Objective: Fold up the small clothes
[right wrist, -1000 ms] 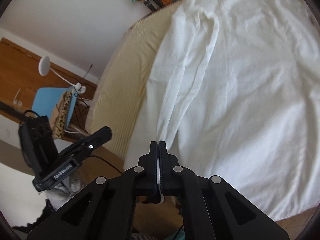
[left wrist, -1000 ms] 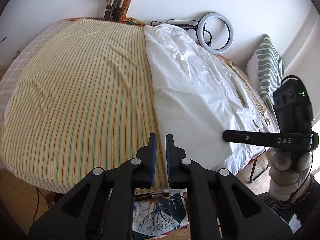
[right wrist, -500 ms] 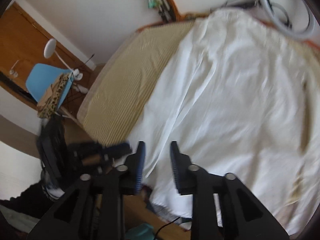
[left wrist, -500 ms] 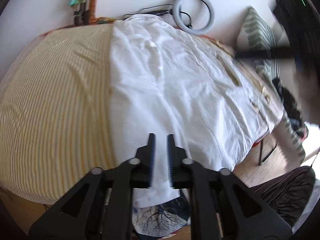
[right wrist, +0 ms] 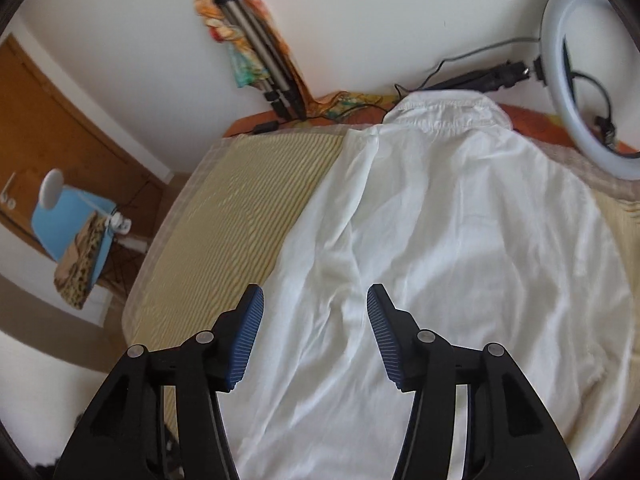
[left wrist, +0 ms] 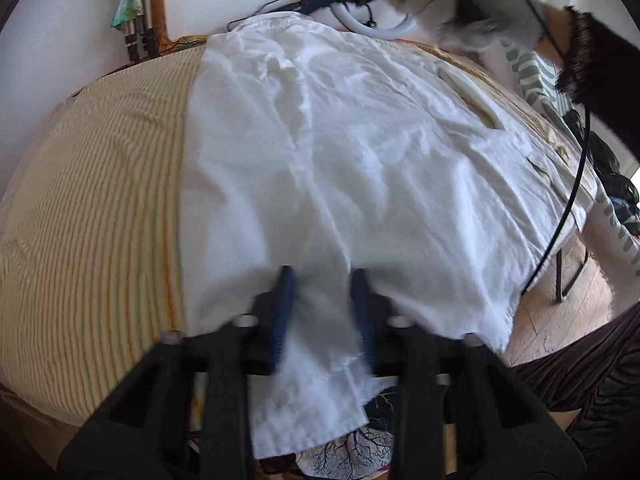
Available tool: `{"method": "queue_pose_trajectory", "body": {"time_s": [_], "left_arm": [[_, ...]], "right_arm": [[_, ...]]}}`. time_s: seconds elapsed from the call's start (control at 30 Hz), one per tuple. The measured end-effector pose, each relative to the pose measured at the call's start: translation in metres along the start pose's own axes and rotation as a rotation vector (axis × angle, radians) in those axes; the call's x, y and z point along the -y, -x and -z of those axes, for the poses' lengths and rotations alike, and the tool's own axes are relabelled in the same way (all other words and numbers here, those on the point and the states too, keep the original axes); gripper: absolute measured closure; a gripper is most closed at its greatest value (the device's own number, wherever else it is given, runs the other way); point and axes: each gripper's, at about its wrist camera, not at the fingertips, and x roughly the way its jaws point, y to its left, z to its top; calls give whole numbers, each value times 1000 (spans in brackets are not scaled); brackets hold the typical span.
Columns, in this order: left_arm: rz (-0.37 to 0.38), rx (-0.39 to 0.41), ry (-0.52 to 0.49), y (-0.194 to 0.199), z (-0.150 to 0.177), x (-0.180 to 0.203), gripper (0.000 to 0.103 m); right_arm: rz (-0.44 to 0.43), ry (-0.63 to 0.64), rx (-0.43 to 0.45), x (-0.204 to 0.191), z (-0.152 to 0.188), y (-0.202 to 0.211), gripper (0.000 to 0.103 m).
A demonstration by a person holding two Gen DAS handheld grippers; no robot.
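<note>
A white shirt (right wrist: 440, 240) lies spread across the striped bed (right wrist: 240, 208), collar toward 12 o'clock, while both the left gripper (left wrist: 322, 296) and right gripper (right wrist: 315, 320) hover above it, fingers released.

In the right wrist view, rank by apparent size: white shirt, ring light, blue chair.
1. white shirt, largest by far.
2. ring light, partly cut off.
3. blue chair, smallest, though farther away, so apparent only.
</note>
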Motion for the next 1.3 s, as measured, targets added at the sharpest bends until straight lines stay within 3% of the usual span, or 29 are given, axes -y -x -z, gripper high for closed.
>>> {"method": "queue_pose_trajectory", "body": {"time_s": [0.17,0.23,0.27,0.3,0.4,0.57,0.73,0.8,0.9,1.03,1.13,1.23,1.3], "left_arm": [[93,-9,92,-1,-3,-21,100],[114,-11,106,0,-4,-23,100],[131,-13,119,2,-6,-25,101],[149,-12,132,3,-7,-26,101],[205,5,177,16,-14,-31,101],[233,33,163,30,-22,-20,101],[202,-70,124,-6,-11,-4,99],[201,-66,106,1,-9,-1,88],[245,-52,92,28,-8,-3,82],[238,37,142,54,-10,-20,82],[128,103,176,48,-17,-33,83],[85,78,204,23,-20,-41,83],[97,38,220,11,-14,-45,83]], "right_arm": [[38,-2,-44,14,-13,-68,51],[39,2,-59,16,-14,-79,73],[27,-5,-76,17,-14,-85,98],[38,0,-75,16,-13,-87,101],[107,64,-45,6,-15,-79,102],[158,89,23,8,-19,-57,103],[245,112,-36,16,-12,-84,103],[243,120,-45,18,-13,-86,102],[278,132,-24,16,-18,-71,97],[177,160,65,2,-19,-42,97],[100,190,79,-12,-18,-46,97],[92,235,42,-29,-18,-75,97],[123,276,32,-36,-17,-91,97]]}}
